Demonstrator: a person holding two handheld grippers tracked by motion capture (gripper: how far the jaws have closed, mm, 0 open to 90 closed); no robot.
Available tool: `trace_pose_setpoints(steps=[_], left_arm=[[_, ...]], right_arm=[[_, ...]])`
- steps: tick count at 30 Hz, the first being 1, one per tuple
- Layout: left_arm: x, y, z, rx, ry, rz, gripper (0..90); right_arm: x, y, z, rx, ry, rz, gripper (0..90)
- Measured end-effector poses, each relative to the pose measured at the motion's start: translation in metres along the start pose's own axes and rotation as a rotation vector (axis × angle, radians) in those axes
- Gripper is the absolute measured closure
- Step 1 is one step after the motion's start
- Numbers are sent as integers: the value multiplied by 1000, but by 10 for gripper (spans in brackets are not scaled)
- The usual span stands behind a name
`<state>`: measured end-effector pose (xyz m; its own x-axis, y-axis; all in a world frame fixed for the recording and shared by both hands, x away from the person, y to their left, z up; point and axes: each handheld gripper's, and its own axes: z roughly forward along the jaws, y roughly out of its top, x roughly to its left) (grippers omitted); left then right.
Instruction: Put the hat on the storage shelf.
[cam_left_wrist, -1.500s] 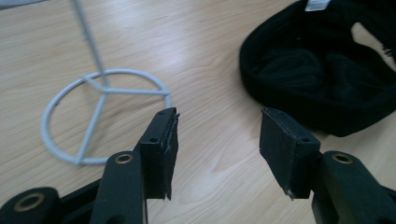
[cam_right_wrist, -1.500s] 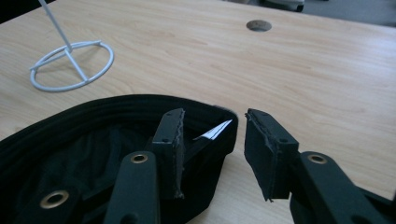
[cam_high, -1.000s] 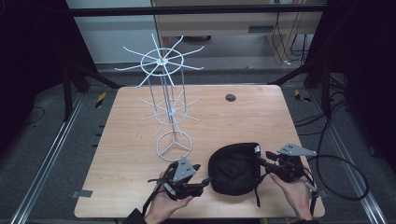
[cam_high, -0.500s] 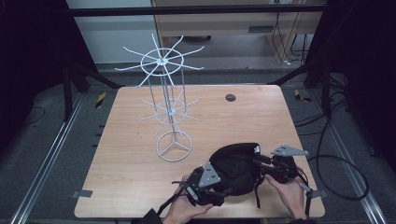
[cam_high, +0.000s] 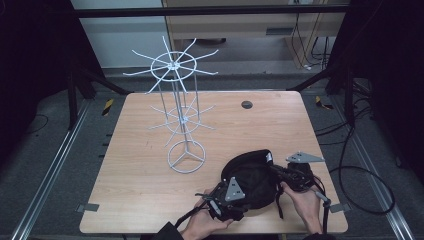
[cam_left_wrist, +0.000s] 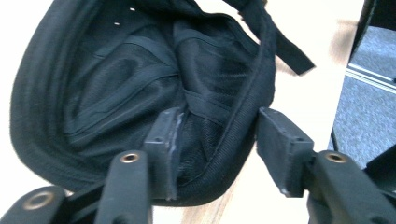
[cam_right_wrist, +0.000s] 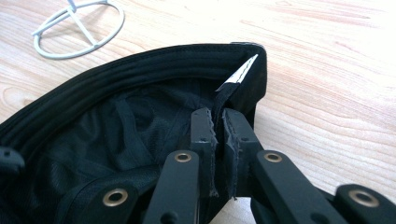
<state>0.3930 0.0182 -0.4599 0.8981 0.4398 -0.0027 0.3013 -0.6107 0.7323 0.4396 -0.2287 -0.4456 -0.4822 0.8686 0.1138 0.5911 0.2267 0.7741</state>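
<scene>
Lying upside down near the front edge of the light wooden counter (cam_high: 150, 190), the black fabric cap (cam_high: 252, 175) shows its mesh lining and stitched rim to the cameras. It sits toward the right half of the counter, between the person's two hands.

The right gripper (cam_high: 295, 175) has its fingers pressed almost together on a narrow strip of the cap's fabric at the rim, beside a small white label; in the right gripper view the two fingers (cam_right_wrist: 201, 133) sandwich that fold with no visible gap, having just been closing. The cap's curved rim runs away to the left from that pinch, and the wood lies bare just beyond it.

The left gripper (cam_high: 225, 197) is at the cap's near side. Its fingers stand partly apart and have just been closing, with the cap's rim between them: in the left gripper view one finger (cam_left_wrist: 163, 140) lies inside the bowl against the lining, the other stands outside the rim with a sliver of space showing (so the rim is straddled, not yet clamped). A loose black strap (cam_left_wrist: 289, 46) trails off the cap's far edge onto the counter.

Well apart, farther back and to the left, stands a white wire display rack (cam_high: 175, 100) with spoked tiers and a ring base. A small dark round disc (cam_high: 246, 104) rests near the counter's far edge.
</scene>
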Motion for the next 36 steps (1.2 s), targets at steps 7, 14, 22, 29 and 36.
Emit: trace_pose_setpoints(steps=[7, 14, 22, 29, 36], left_arm=[[-3, 0, 7, 41, -13, 25, 560], [-7, 0, 15, 88, -16, 69, 596], [-5, 4, 16, 73, -70, 25, 811], [2, 12, 1, -38, -82, -27, 828], [19, 24, -15, -148, -55, -91, 833]], right_arm=[[0, 2, 1, -7, -28, 22, 833], [-1, 4, 1, -24, -39, 25, 831], [-4, 3, -2, -72, -39, 1, 736], [-10, 6, -28, -230, -31, -26, 571], [-12, 6, -50, -333, -1, -64, 498]])
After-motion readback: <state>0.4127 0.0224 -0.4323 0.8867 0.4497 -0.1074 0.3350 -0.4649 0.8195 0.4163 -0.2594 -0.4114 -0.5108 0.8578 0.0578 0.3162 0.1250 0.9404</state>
